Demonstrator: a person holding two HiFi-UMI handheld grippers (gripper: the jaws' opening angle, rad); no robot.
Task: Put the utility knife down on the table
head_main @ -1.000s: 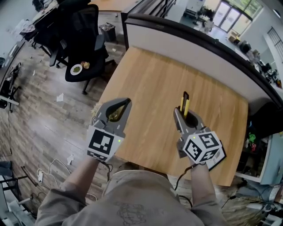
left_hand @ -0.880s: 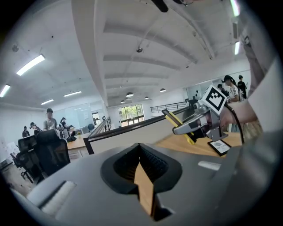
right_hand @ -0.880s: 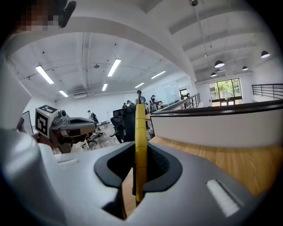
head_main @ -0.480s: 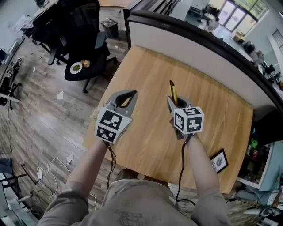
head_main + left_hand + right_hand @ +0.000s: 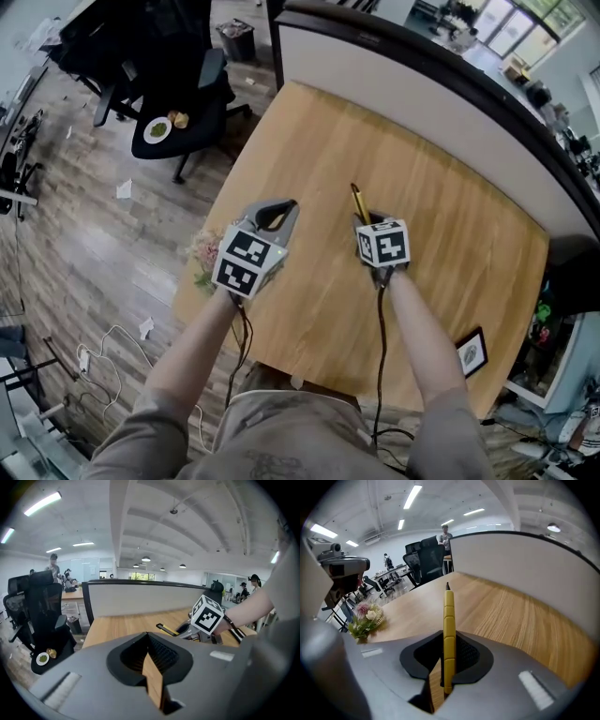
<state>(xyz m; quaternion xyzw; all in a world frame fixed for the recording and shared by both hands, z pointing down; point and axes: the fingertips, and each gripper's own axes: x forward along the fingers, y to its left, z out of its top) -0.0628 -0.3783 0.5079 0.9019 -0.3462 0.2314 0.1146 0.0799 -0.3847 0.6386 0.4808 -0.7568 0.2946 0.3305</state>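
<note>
While aloft, knife point(image 5: 449, 620) inside right claw point(image 5: 441, 677)

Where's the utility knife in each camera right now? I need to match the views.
Head view: the utility knife is at centre, sticking out of the right gripper toward the table's far side.
Left gripper view: right of centre, low over the table.
Right gripper view: dead centre, clamped between the jaws.
Shared landmark: the white partition behind the table.

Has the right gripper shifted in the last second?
Yes. The right gripper, holding the utility knife, has moved away from the near edge of the table.
</note>
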